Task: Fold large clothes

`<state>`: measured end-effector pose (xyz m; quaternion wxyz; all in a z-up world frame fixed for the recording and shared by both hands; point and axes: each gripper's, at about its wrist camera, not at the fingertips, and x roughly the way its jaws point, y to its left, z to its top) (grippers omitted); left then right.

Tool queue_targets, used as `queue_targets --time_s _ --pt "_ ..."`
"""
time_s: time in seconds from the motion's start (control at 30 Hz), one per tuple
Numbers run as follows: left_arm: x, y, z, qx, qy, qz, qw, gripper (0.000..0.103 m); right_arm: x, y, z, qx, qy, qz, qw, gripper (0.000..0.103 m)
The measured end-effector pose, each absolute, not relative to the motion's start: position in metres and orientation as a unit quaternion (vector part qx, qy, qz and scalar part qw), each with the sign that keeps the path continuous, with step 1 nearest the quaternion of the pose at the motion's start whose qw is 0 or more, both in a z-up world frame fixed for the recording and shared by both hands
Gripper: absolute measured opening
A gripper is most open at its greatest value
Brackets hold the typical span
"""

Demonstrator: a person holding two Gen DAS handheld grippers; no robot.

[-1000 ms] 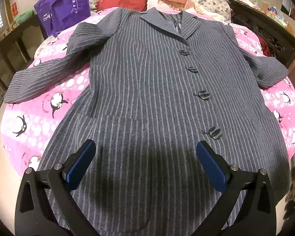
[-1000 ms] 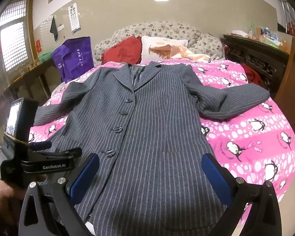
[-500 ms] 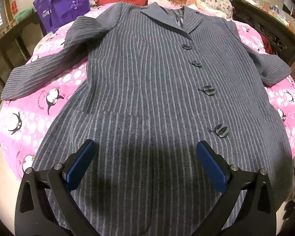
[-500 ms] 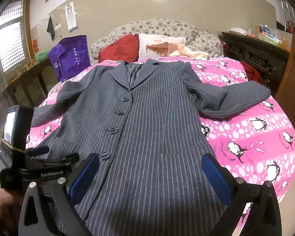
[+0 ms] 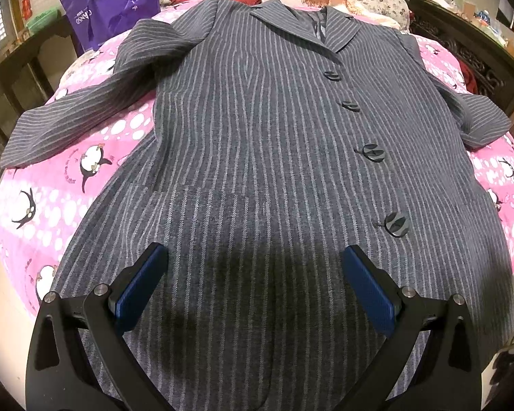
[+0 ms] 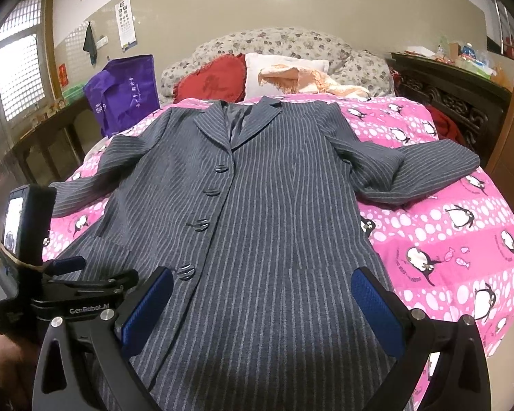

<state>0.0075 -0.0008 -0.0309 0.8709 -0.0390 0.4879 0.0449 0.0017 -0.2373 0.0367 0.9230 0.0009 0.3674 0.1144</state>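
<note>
We hover both grippers, left gripper (image 5: 253,284) and right gripper (image 6: 262,299), spread wide and empty, over the coat (image 6: 274,205) lying flat across the bed (image 6: 462,239); grabbing one layer could bunch it.

1 coat (image 6: 274,205) is lying on the bed (image 6: 462,239), 4 buttons (image 6: 197,225) showing down its front, 2 sleeves spreading out. Behind the coat: 1 red cushion (image 6: 210,80), 1 white pillow (image 6: 284,72), 1 purple bag (image 6: 123,97) sitting.
</note>
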Motion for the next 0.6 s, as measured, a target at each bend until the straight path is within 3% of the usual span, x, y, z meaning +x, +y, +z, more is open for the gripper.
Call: queue_targets --time_s 0.6 --pt "0.021 0.038 -0.009 -0.063 0.457 0.069 0.885 0.102 0.041 -0.238 0.035 -0.037 0.357 0.107 0.927 0.103"
